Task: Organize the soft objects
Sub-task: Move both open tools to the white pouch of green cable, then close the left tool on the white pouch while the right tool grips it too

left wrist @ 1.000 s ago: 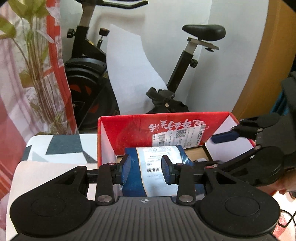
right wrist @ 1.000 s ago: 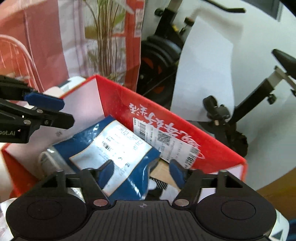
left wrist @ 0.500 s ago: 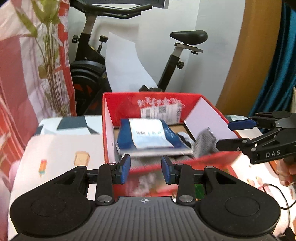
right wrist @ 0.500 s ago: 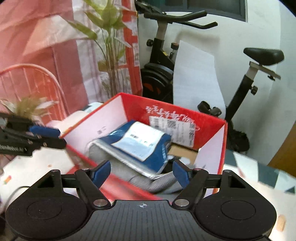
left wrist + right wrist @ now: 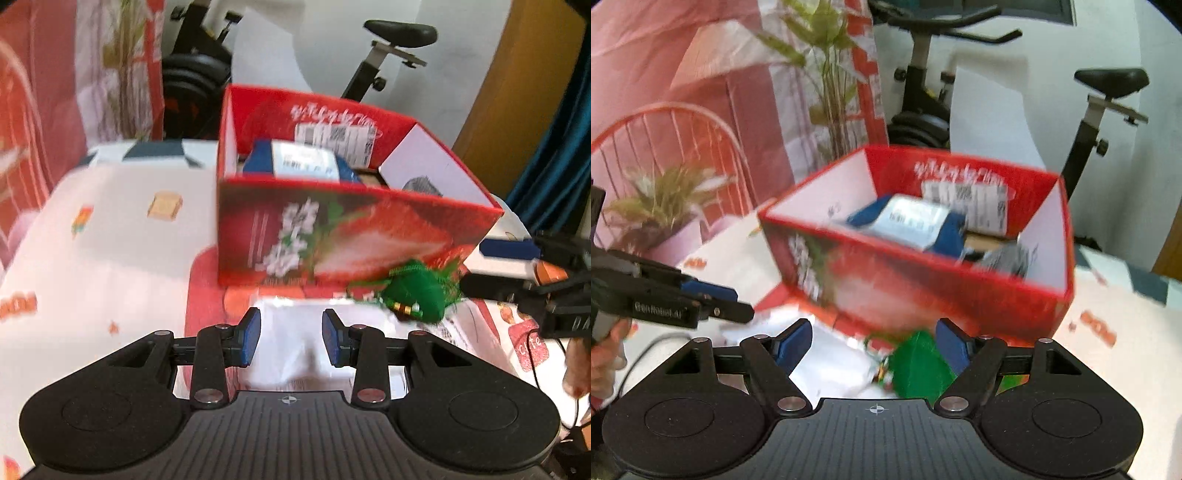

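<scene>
Both grippers have pulled back from the red box [image 5: 354, 236], leaving the blue parcel [image 5: 306, 162] inside; left gripper [image 5: 291, 338] and right gripper [image 5: 873, 345] now hover, jaws spread and empty, near the green pouch [image 5: 417, 295] on the table [image 5: 103, 258], likely next.

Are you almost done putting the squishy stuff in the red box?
Partly. A blue soft parcel with a white label and a grey pouch already lie inside the red cardboard box. Neither the left gripper nor the right gripper holds anything. A green fuzzy pouch and a white plastic bag still lie outside, in front of the box.
</scene>
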The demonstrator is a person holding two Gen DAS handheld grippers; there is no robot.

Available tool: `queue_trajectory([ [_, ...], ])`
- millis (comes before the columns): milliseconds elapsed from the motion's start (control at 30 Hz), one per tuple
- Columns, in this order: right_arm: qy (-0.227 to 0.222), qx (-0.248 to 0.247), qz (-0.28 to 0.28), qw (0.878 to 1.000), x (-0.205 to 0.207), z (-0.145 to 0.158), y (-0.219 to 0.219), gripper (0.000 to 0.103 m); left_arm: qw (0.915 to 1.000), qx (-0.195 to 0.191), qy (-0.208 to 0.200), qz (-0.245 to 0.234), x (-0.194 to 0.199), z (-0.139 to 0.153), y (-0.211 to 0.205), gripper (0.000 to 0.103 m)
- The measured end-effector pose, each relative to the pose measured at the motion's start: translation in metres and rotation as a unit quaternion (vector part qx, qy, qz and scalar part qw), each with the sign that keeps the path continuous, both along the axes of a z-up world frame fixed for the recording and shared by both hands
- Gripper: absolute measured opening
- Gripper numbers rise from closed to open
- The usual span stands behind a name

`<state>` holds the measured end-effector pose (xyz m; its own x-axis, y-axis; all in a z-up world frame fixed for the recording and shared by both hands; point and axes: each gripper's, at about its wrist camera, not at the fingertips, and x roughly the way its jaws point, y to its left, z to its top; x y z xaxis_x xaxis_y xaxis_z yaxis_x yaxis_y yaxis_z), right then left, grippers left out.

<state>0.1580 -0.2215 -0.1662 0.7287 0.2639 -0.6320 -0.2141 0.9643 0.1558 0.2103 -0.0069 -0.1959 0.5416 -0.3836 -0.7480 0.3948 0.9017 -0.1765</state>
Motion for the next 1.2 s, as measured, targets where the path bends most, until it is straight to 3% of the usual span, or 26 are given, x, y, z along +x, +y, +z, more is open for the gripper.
queue_trajectory([
  [100, 0.024, 0.003, 0.011, 1.0, -0.005, -0.02, 0.008, 0.062, 0.9999, -0.003, 0.009, 0.01, -0.008, -0.011, 0.003, 0.038],
  [167, 0.035, 0.002, 0.026, 0.999, -0.007, -0.03, 0.016, 0.062, 0.9998, -0.006, 0.011, 0.016, -0.014, -0.016, 0.003, 0.038],
  [433, 0.059, -0.028, 0.08, 0.995, -0.004, -0.049, 0.049, 0.065, 0.9996, -0.008, 0.011, 0.023, -0.027, -0.028, 0.005, 0.039],
  [700, 0.083, -0.041, 0.082, 0.992, 0.008, -0.065, 0.057, 0.071, 0.9983, -0.024, 0.013, 0.052, -0.024, -0.031, 0.017, 0.039],
  [933, 0.085, -0.018, 0.066, 0.994, 0.013, -0.073, 0.05, 0.075, 0.9959, -0.031, 0.022, 0.082, -0.016, -0.037, 0.037, 0.039],
  [1200, 0.059, -0.038, 0.061, 0.996, 0.023, -0.072, 0.053, 0.073, 0.9965, -0.041, 0.016, 0.071, -0.011, -0.037, 0.034, 0.04],
])
